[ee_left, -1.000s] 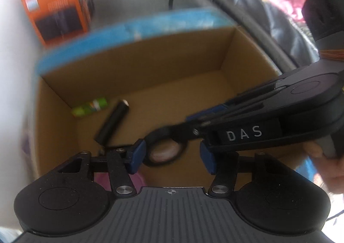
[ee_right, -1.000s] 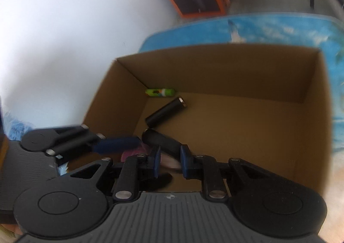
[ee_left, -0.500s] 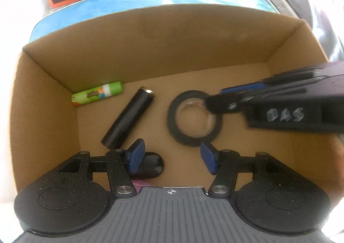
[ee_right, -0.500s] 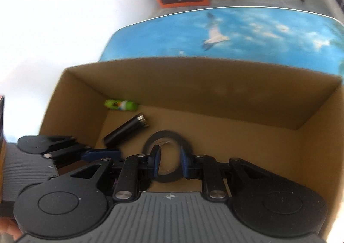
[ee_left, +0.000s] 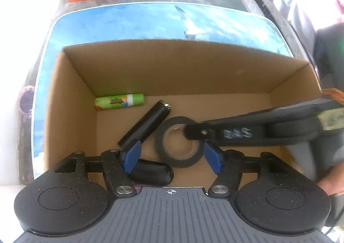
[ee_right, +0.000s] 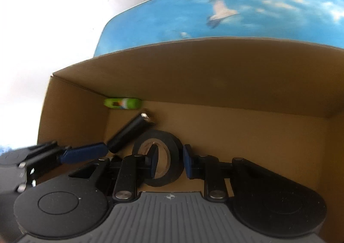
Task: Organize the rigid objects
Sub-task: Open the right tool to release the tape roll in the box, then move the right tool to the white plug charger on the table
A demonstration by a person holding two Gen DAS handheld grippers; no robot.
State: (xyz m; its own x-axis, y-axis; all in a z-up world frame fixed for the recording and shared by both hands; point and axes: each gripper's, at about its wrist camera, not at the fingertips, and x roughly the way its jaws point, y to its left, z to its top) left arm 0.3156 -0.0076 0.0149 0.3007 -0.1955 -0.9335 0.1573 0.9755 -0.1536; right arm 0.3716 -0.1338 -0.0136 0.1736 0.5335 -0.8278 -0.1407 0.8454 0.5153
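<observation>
Both grippers are down inside the open brown cardboard box (ee_left: 215, 75), which sits on a blue tabletop printed with sky and a gull (ee_left: 150, 21). The thing that matters is the black roll of tape (ee_left: 179, 142), lying near the middle of the box floor, its hole facing up towards the left camera and its rim tipped a little in the right wrist view.

The right gripper (ee_right: 168, 162) is the nearer one by far. One of its blue pads sits inside the roll's hole and the other just outside the rim, so the band of tape runs between them. Its jaws are opening, and the outer pad stands visibly off the rim, so I would say it has hold of nothing.

The left gripper (ee_left: 172, 158) hangs just on the near side of the roll, its fingers spread wide and opening further, with the roll in the gap ahead of them but neither pad touching it. Its left pad overlaps the near end of the long black cylinder (ee_left: 145, 125), which slants away from the roll towards the far left corner; whether they touch I cannot tell. Beyond the roll, against the far wall, lies the small green printed tube (ee_left: 119, 101), and a shorter black cylinder (ee_left: 150, 171) rests nearer than the roll, by the front wall
</observation>
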